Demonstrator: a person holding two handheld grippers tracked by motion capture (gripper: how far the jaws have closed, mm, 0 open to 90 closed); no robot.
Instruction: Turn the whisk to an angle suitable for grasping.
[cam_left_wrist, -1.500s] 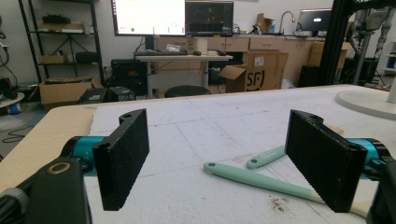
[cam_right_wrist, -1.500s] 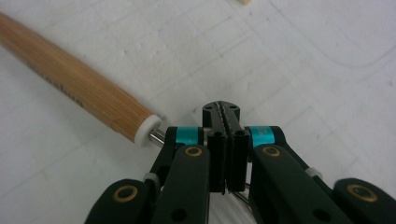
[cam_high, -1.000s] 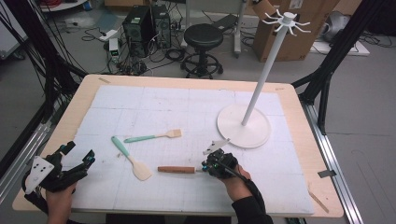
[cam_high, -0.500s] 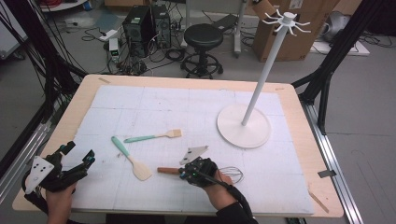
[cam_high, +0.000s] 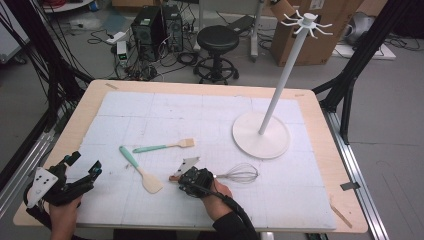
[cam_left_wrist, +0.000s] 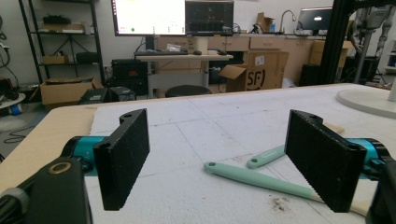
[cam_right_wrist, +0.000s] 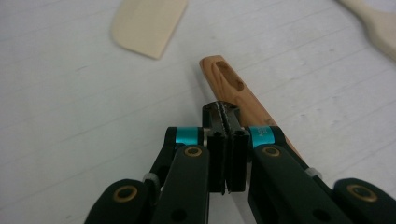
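1. Left claw (cam_high: 82, 172) at the near left edge of the surface (cam_high: 320, 125), jaws wide, nothing between them.
2. Right claw (cam_high: 186, 176), jaws pressed together, over the wooden handle (cam_right_wrist: 233, 91) of the whisk (cam_high: 239, 174), near centre.
3. Two spatulas left of it; stand base (cam_high: 261, 135) far right; open room between.

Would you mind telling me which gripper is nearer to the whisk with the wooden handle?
Right. The right gripper sits directly over the whisk at its wooden handle, jaws shut. The left gripper is far off at the table's near-left corner, jaws open.
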